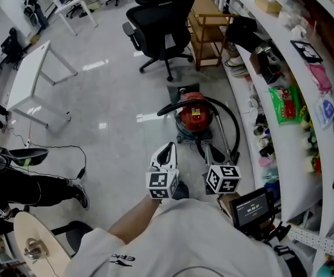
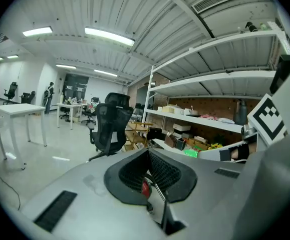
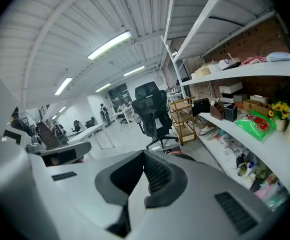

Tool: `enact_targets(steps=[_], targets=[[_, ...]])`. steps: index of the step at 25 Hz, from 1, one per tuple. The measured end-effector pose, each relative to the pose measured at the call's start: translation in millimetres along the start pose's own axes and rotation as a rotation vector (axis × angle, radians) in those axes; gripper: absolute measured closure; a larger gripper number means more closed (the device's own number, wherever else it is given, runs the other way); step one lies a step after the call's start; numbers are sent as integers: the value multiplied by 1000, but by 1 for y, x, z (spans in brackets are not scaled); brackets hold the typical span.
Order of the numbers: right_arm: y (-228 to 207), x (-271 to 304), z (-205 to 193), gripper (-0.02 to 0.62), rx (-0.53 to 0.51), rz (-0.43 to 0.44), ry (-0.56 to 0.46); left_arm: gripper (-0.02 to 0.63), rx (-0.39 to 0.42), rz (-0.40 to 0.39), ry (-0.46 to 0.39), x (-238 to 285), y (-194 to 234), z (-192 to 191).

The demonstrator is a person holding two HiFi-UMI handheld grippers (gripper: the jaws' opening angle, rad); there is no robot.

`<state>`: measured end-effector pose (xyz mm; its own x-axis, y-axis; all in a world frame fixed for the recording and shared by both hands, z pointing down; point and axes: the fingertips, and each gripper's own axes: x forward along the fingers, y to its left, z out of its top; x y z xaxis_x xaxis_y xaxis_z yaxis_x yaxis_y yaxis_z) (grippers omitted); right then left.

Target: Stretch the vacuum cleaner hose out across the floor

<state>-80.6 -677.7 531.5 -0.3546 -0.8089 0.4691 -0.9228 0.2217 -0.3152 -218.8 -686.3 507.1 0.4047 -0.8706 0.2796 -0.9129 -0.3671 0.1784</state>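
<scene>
Left hand-held gripper: jaws closed together, nothing between them; white shell, black ribbed pads, marker cube at the rear. A sliver of red shows past its tips in the left gripper view.

Right hand-held gripper: jaws likewise closed, empty; same build; just beside the left one, both held out over the floor and pointing toward the vacuum.

Hose: black, ribbed, bent in a wide arc from the left of the vacuum, over its top and down its right side. It is not laid out straight.

Vacuum: red canister, rounded, dark base; on the floor ahead of both tips, close beside the shelf.

Chair: black, mesh back, star base on castors; stands beyond the vacuum.

Trolley: wood, open tiers; right of the chair, against the shelf.

Shelf: white, long, runs down the right side; crowded with small goods, among them a green packet.

Table: white top, thin white legs; well apart at the left.

Cable: thin, black, looping across the floor at the left.

Person: dark trouser leg and shoe at the left edge, beside a round tan stool.

Floor: pale grey, smooth, glossy, showing reflections of the ceiling lights; open office room, ribbed white ceiling with strip lamps.
</scene>
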Motion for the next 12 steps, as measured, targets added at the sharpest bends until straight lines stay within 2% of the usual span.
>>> enact_targets(steps=[7,12], targets=[[1,62,16,595,3,-64,35,603,-1,-49,46,50,51,6],[-20,91,19,595,7,-128,57,604,-14,-73,75,80,70,2]])
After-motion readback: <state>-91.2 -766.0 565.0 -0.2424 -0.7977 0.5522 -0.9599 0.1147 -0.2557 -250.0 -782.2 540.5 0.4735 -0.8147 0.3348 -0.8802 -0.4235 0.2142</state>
